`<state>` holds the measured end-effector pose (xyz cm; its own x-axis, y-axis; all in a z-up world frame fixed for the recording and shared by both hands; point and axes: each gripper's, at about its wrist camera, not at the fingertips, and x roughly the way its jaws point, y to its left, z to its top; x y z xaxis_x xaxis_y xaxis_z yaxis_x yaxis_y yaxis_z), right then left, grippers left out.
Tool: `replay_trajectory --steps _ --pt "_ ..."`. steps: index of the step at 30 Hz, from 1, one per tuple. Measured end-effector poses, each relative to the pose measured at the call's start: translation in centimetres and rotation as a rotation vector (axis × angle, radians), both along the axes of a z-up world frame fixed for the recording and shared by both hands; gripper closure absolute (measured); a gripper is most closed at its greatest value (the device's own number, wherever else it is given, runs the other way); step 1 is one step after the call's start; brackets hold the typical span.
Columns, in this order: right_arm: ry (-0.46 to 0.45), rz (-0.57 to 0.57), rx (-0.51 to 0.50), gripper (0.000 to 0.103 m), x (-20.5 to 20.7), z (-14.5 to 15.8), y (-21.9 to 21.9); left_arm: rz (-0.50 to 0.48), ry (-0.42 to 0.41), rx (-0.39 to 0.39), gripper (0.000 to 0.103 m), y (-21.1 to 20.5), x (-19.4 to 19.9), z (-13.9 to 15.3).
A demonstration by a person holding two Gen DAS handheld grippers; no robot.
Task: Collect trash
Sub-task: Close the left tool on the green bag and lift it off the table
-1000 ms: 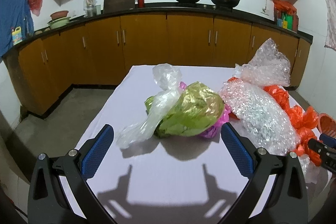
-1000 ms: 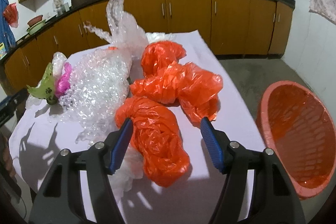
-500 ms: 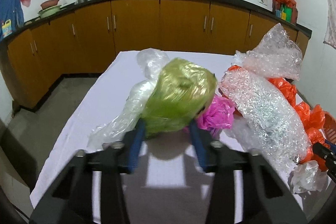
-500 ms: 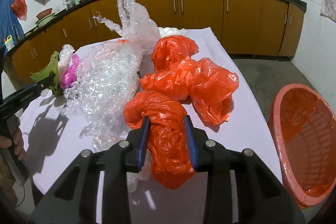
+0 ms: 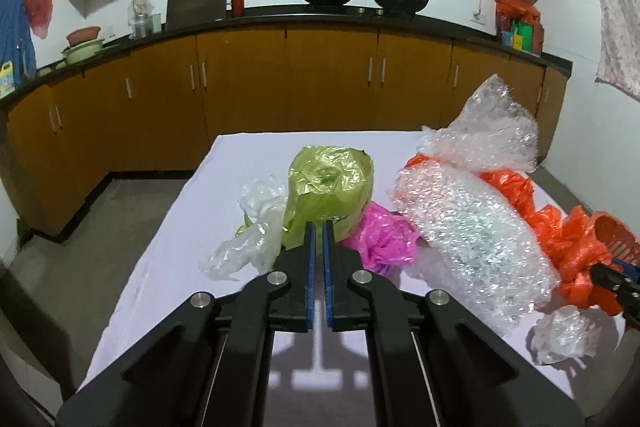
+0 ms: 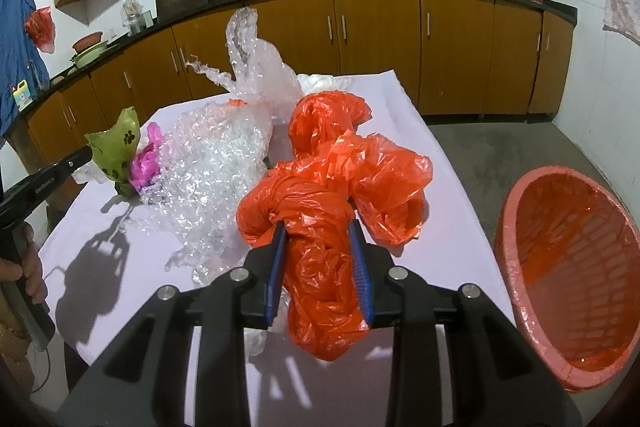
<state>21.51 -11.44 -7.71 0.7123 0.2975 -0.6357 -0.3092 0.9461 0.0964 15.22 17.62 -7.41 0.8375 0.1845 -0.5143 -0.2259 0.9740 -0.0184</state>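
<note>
While both views face the kitchen cabinets (image 5: pixel 280 83) along the far wall, the trash sits on a tabletop (image 5: pixel 168 267) under a white cloth.

Largest item off the tabletop: salmon-pink plastic basket (image 6: pixel 568 267), tilted on the floor at the right edge, mouth toward the camera, nothing visible inside.

Bubble wrap (image 5: pixel 468 227) is the biggest piece on the tabletop, lying mid-tabletop between the orange bags and the pink/green ones, one end sticking up.

Orange plastic bags (image 6: pixel 360 163), knotted together in a bunch, lie on the right part just beside the bubble wrap. Right gripper (image 6: pixel 320 259): jaws pinching the near lobe of the orange bunch, pads pressing both sides of it, bag bulging out below them.

Green plastic bag (image 5: pixel 328 187), puffed up, is at the left of the pile. Left gripper (image 5: pixel 319 239): jaws have just closed, pressed almost together, only a thin slit between the pads, nipping the green bag's lower edge at their tips; bag stands up off the cloth.

Pink plastic bag (image 5: pixel 384 239) is crumpled between green bag and bubble wrap, touching both.

Clear plastic bag (image 5: pixel 248 239) trails left of the green one, flat on the cloth.

Small clear plastic scrap (image 5: pixel 564 335) lies at the near right edge, just beside the bubble wrap.

A hand (image 6: pixel 24 267) grips the left gripper's handle in the right wrist view.
</note>
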Motion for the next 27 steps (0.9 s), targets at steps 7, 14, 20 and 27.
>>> replay_trajectory --steps 7,14,20,27 --pt "0.012 -0.011 0.011 0.072 0.1 -0.2 -0.5 0.018 0.005 -0.006 0.042 0.3 0.2 -0.8" --pt "0.02 -0.014 0.018 0.072 0.4 -0.4 -0.5 0.035 0.051 0.001 0.048 0.8 2.9 -1.4" --pt "0.011 -0.018 0.026 0.072 0.3 -0.2 -0.7 -0.004 0.032 -0.022 0.095 1.1 2.6 -0.8" --pt "-0.018 -0.01 0.049 0.072 -0.6 1.0 -1.0 -0.042 -0.03 -0.064 0.098 0.5 0.6 1.4"
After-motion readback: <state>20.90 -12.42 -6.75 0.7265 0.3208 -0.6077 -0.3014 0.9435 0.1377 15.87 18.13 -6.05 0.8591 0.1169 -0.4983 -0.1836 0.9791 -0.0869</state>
